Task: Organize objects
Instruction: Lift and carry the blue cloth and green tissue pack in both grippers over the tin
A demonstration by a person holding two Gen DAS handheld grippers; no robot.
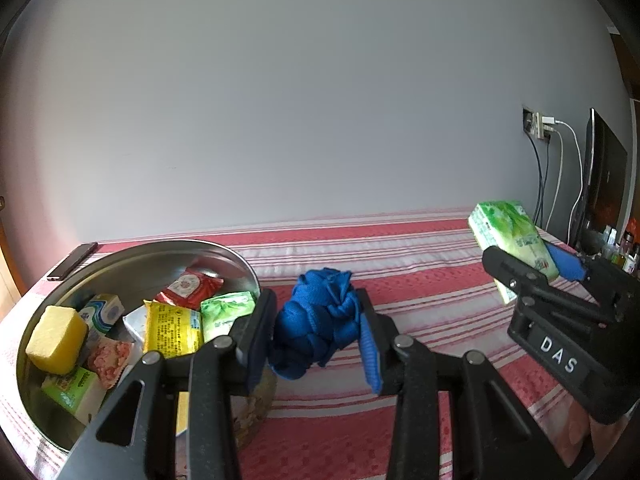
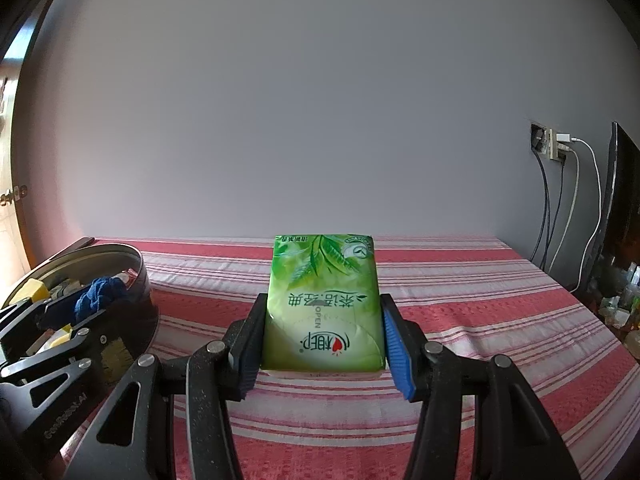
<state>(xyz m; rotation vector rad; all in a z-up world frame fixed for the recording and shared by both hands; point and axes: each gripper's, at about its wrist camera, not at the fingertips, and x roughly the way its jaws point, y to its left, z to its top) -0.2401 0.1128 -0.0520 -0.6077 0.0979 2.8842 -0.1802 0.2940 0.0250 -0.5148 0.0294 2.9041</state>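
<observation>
the left tool [image 1: 318,334] pinches a knotted blue cloth bundle [image 1: 318,320] between its two blue-padded fingers [image 1: 370,354], holding it off the striped surface just beside the rim of a round metal tin [image 1: 240,258]. the right tool [image 2: 322,344] is clamped on a green tissue pack [image 2: 322,304], one finger on each long side, with the pack's printed face up and its lettering upside down to the camera; the pack is held above the cloth, not resting on it. from the left wrist view the right tool sits off to the right and well apart from the tin, the green pack tilted in its grip.

the tin stands on the left part of the tabletop [image 2: 480,304], which is covered by a red and white striped cloth. inside the tin lie a yellow sponge [image 1: 56,344], a yellow packet [image 1: 172,330], a red and white sachet [image 1: 190,286], a small green tissue pack [image 1: 226,314], a blue and white pack [image 1: 102,312] and a pink packet [image 1: 110,360], heaped against one another.

a dark phone [image 1: 72,261] lies flat behind the tin near the wall. on the right, a wall socket [image 2: 554,144] with plugged chargers feeds cables [image 2: 576,216] hanging down beside a dark screen [image 2: 624,200].
</observation>
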